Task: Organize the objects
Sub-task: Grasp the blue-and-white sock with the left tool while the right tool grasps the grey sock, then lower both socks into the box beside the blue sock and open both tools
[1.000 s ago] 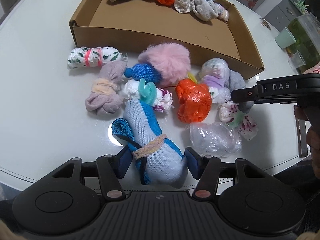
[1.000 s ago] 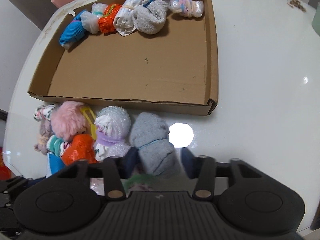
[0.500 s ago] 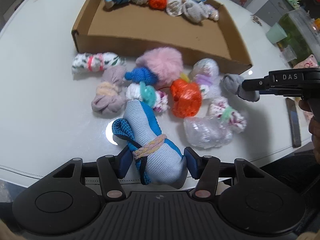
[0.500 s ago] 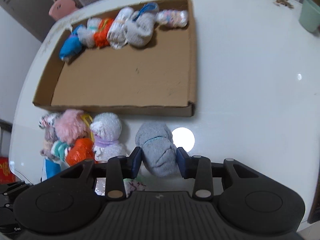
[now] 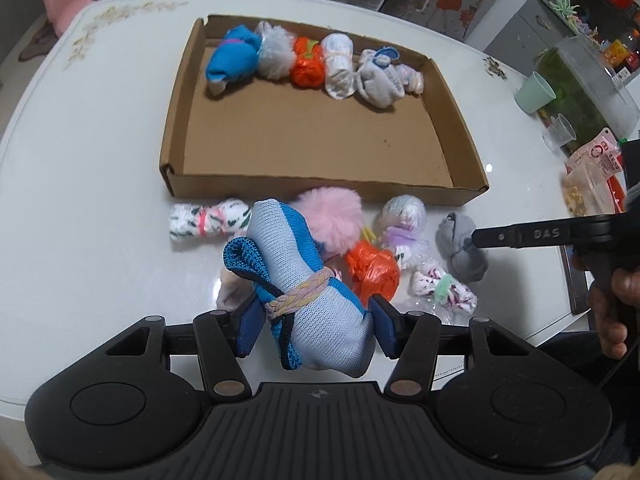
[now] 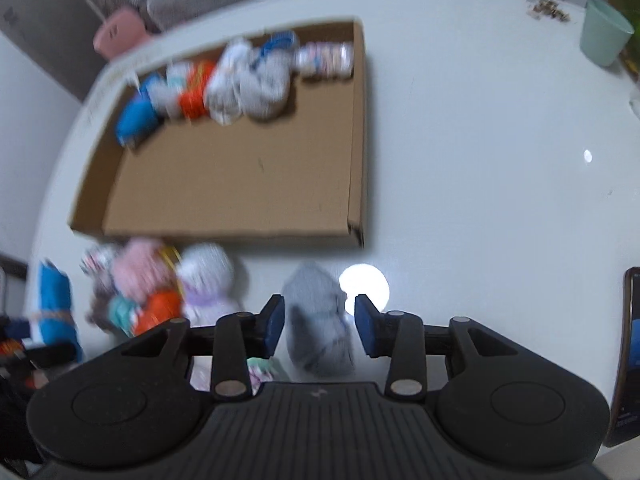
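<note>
My left gripper (image 5: 312,332) is shut on a light blue and grey sock roll (image 5: 304,280) bound with a braided band, and holds it above the pile. My right gripper (image 6: 320,326) has the grey sock bundle (image 6: 316,320) between its pads. Its jaws are opening slightly, with the pads still against the bundle's sides. In the left wrist view that grey bundle (image 5: 460,248) hangs at the right gripper's finger (image 5: 516,236). The cardboard box (image 5: 320,188) holds a row of several bundles along its far wall (image 5: 316,60).
Loose bundles lie in front of the box: a pink fluffy one (image 5: 332,216), an orange one (image 5: 372,268), a green-patterned white roll (image 5: 204,220), a floral one (image 5: 444,290). A mint cup (image 5: 534,92), a clear cup (image 5: 560,132) and a snack bag (image 5: 592,176) stand to the right. A phone (image 6: 630,356) lies at the table edge.
My left gripper has risen with the blue sock roll, which now covers part of the pile. My right gripper closed around the grey bundle and drew it away from the pile.
</note>
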Motion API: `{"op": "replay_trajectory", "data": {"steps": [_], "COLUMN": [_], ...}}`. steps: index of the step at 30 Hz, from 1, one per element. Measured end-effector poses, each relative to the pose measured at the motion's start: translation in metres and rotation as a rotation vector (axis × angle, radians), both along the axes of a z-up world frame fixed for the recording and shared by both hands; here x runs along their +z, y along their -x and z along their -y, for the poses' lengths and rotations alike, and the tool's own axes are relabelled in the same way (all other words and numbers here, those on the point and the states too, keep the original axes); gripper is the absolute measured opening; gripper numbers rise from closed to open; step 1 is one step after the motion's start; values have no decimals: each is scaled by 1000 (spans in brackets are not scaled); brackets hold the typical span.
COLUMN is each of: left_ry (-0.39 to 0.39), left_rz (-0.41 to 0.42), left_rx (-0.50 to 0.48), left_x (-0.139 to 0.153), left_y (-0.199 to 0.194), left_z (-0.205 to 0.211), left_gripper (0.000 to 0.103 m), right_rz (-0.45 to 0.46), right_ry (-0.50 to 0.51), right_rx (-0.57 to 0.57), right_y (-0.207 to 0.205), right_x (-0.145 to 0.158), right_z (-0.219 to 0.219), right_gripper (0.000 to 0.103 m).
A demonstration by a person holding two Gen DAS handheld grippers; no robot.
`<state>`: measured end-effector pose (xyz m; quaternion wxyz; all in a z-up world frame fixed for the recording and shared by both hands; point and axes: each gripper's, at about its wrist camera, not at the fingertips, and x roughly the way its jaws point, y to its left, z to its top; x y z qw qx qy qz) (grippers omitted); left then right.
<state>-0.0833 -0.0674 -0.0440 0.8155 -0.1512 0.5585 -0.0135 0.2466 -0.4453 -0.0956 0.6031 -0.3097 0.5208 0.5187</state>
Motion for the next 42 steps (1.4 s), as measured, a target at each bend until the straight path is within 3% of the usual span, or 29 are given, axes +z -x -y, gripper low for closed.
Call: {"op": "replay_trajectory", "data": {"steps": [5,11,18,23,29,36,42], "left_ry": [6,-6,-68,-139,-201,-263,-320], "left_rz": [2,17,76,112,85,22,14], "left_rx": [-3,-8,-33,-76,-141,-218,-246], "left_x": [2,15,45,54,29,-21,-40], "left_y": [1,-5,-34,-79,-131,-147,-159], "left_z": [-1,-9,-26,-37,-41,-43,-48], "left_gripper": [63,62,63,63,63,63,63], "right_rz": [46,74,-5,-78,-123,-157,-195], "right_ry": [78,101,-103,-231,-312,-249,-210], "right_rx": [50,85,24,-17,62,136,191], "right_y": [15,23,-2,-16,9,44,65], "right_x": [-22,-29,29,58,67,12,-7], "right_z": [-9,-10,6,-13,-76,-144,-165], "right_gripper": [45,33,32,32,32,32,33]}}
